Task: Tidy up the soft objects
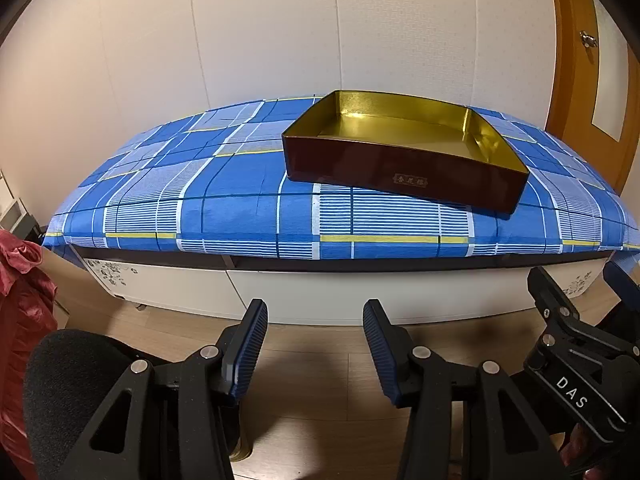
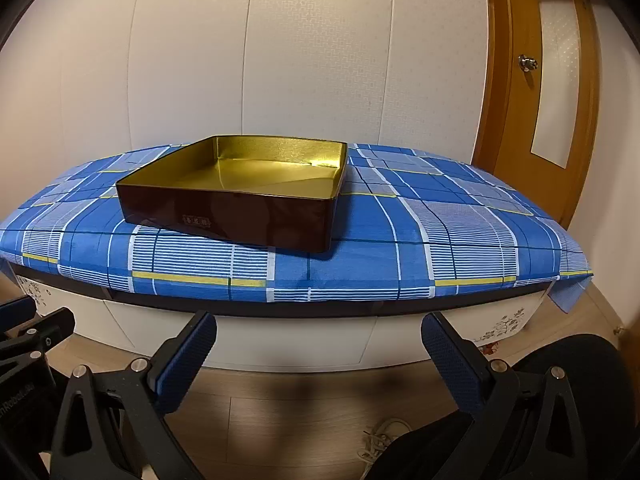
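- Tin (image 1: 404, 152), dark red-brown outside and gold inside, lidless and holding nothing, sits flat on the blue plaid cloth (image 1: 248, 208) that covers a low white cabinet (image 1: 320, 292).
- Seen from the left wrist camera, the tin lies on the right half of the cloth, one corner turned toward the near edge; a small gold label shows on its near wall.
- Left gripper (image 1: 316, 344) hangs in front of the cabinet, below the tin and well apart from it, over the wooden floor (image 1: 320, 380); its blue-padded fingers (image 1: 252, 352) stand apart with nothing between them.
- Right gripper (image 2: 320, 356) also hangs below and in front of the tin, well apart from it; its fingers (image 2: 188, 360) are spread wider, with nothing between them.
- From the right wrist camera, the tin sits left of the cloth's middle, above the gap between the fingers.
- Red crinkled fabric (image 1: 20, 320) shows far to the left of the tin, off the cabinet, at the edge of the left view.
- Wooden door (image 2: 532, 100) stands to the right of the tin, beyond the cabinet's end.
- White shoe (image 2: 384, 436) lies on the floor below the tin, near the right gripper.
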Tool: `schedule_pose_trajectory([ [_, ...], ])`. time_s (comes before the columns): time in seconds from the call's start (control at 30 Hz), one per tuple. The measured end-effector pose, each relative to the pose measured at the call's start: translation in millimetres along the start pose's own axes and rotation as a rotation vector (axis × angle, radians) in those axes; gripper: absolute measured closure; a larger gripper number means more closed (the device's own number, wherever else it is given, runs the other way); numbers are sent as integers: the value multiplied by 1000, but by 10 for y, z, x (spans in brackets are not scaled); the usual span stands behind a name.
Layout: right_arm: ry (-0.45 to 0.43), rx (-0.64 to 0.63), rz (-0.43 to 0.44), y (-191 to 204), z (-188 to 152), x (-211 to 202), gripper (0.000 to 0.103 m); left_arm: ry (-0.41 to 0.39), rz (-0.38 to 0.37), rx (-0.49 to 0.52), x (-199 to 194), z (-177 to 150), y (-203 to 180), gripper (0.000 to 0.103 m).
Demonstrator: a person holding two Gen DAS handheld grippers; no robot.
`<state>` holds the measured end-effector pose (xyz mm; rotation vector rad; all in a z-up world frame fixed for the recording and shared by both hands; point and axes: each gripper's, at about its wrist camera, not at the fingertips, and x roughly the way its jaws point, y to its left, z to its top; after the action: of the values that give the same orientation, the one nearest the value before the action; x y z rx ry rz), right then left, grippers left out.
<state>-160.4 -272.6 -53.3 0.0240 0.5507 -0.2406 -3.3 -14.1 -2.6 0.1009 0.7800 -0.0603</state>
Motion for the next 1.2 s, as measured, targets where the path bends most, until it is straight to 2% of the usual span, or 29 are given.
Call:
schedule_pose_trajectory([
  [0.93,9,-5,20,35,-4,12,0,0,-19,28,-4,-15,-69,53],
  [1.2,37,-36,90,100,-27,65,0,21,-86,-5,31,-19,-12,53],
])
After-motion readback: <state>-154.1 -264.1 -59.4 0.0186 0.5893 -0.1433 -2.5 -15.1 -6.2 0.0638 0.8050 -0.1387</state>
